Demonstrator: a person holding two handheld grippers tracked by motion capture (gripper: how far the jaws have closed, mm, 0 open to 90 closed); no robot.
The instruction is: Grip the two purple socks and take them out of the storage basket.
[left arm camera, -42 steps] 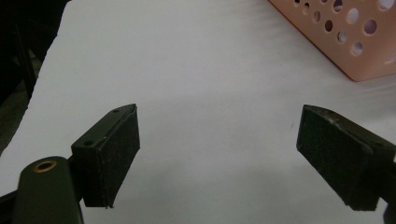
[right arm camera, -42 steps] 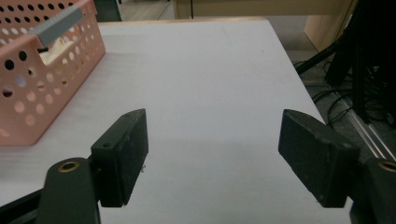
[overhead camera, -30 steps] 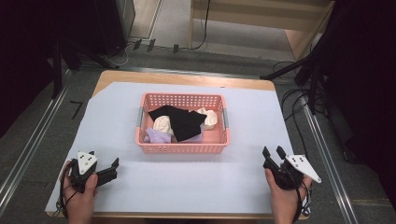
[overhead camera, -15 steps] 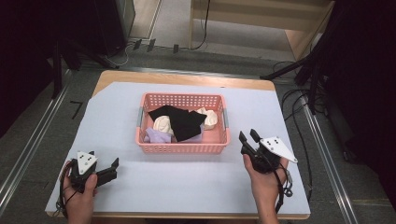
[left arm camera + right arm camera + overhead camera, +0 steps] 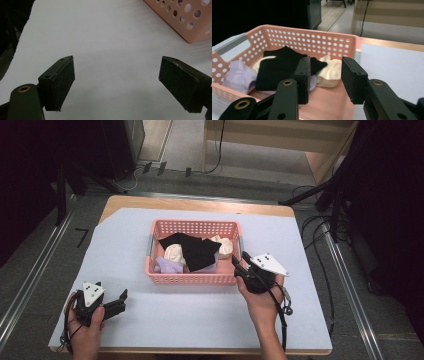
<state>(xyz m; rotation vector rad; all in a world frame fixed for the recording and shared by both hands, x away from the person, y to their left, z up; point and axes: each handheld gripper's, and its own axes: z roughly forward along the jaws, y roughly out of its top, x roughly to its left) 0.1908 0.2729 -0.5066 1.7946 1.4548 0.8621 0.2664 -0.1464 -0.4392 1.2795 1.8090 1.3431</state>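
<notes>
A pink perforated basket [image 5: 192, 224] stands mid-table and holds a black cloth [image 5: 192, 251], two cream pieces [image 5: 173, 254] and a lavender piece [image 5: 167, 266]. My right gripper [image 5: 239, 258] hovers at the basket's near right corner, pointing into it. In the right gripper view its jaws [image 5: 325, 75] stand partly apart over the basket [image 5: 312, 29], in front of the black cloth [image 5: 279, 65] and a cream piece [image 5: 332, 72]. They have just been closing, with nothing between them. My left gripper [image 5: 120, 301] rests at the near left, wide open [image 5: 117, 80] over the bare sheet.
A pale blue-white sheet [image 5: 300, 250] covers the wooden table. The basket's corner [image 5: 185, 20] sits ahead and right of the left jaws. Cables and dark equipment line the floor to the right and behind the table.
The right hand has moved left and forward from the near right edge to the basket's right corner, and its jaws have narrowed. The left hand has stayed put.
</notes>
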